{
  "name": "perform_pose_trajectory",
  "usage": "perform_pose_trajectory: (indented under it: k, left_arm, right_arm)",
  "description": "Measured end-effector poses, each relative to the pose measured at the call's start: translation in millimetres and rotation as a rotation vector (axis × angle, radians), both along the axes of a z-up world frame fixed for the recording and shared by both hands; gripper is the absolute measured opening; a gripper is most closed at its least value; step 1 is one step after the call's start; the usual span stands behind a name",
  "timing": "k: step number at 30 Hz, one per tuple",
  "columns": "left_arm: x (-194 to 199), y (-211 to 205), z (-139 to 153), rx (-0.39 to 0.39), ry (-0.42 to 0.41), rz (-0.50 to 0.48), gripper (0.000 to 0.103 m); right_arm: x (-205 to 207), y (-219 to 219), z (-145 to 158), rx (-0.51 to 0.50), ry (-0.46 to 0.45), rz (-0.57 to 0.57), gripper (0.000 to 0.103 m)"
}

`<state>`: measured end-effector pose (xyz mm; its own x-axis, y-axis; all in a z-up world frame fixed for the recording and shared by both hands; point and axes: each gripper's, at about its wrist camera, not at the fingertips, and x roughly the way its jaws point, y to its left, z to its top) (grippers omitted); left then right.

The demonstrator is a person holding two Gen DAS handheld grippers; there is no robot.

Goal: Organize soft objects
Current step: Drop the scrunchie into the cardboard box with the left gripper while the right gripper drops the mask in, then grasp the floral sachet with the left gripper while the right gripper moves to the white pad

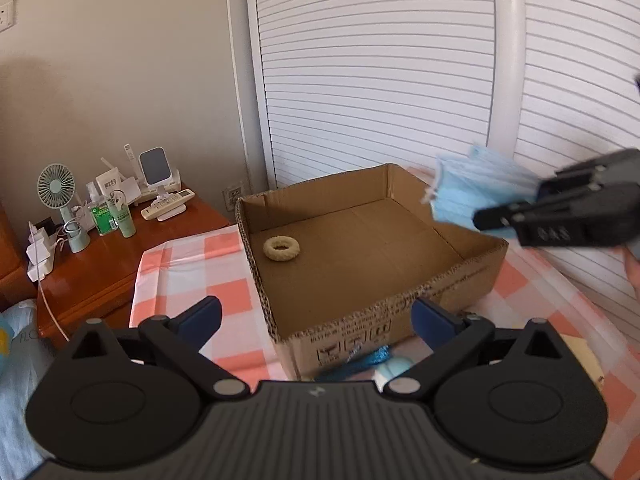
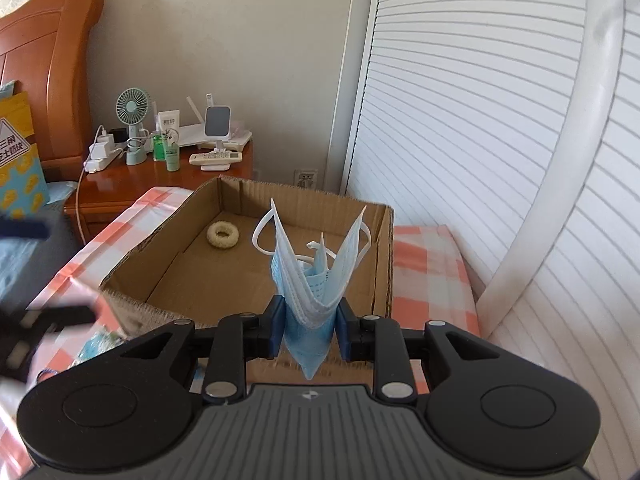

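Note:
An open cardboard box stands on a pink-and-white checked cloth. A cream knitted ring lies on the box floor. My right gripper is shut on a folded light-blue face mask, held above the box's near wall; it also shows in the left wrist view with the mask over the box's right edge. My left gripper is open and empty in front of the box. Blue soft items lie by the box's near wall.
A wooden nightstand carries a small fan, bottles, a remote and chargers. White louvred doors stand behind the box. A wooden headboard and a yellow-blue bag are at left.

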<state>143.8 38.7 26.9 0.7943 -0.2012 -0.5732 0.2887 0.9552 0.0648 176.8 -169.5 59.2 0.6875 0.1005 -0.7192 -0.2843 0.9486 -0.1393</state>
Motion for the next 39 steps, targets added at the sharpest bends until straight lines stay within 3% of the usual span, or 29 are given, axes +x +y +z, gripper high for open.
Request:
perform_pose_trajectory:
  k: [8,9,10,12,13,19,30,39]
  left_arm:
    - [-41.1,7.7,-16.1,-0.035,0.064,0.027,0.101]
    - [-42.7,10.1,-16.3,-0.038,0.064,0.048,0.101]
    - [-43.6,12.9,-16.7,-0.046,0.067,0.063,0.101]
    - [-45.4,17.9,-16.5,-0.060,0.073,0.085,0.101]
    - [-46.8,19.9,-16.9,-0.061,0.075,0.093,0.101]
    - [-48.9,28.4,-20.0,-0.055,0.087,0.128,0.101]
    - [-58.2,27.0,-22.8,-0.034,0.097,0.121,0.101]
    - [-68.3,28.7,-22.3,-0.018,0.092,0.119,0.101]
  right_arm:
    - [86.9,24.1,-7.7,-0.032,0.004,0.034,0.032]
    - [95.6,26.3,-9.2,-0.034,0.000,0.038,0.039]
    - [104.7,28.8,-11.0,-0.038,0.002,0.041,0.059]
    - [116.9,30.6,-13.6,-0.029,0.007,0.040,0.088]
    - [119.5,30.2,-14.0,-0.015,0.001,0.040,0.092]
    - [112.7,26.2,-13.4,0.017,0.012,0.044,0.102]
    - [59.6,16.0,-9.7,0.001,0.028,0.026,0.103]
    - [2.2,3.7,-9.9,0.064,0.058,0.021,0.103]
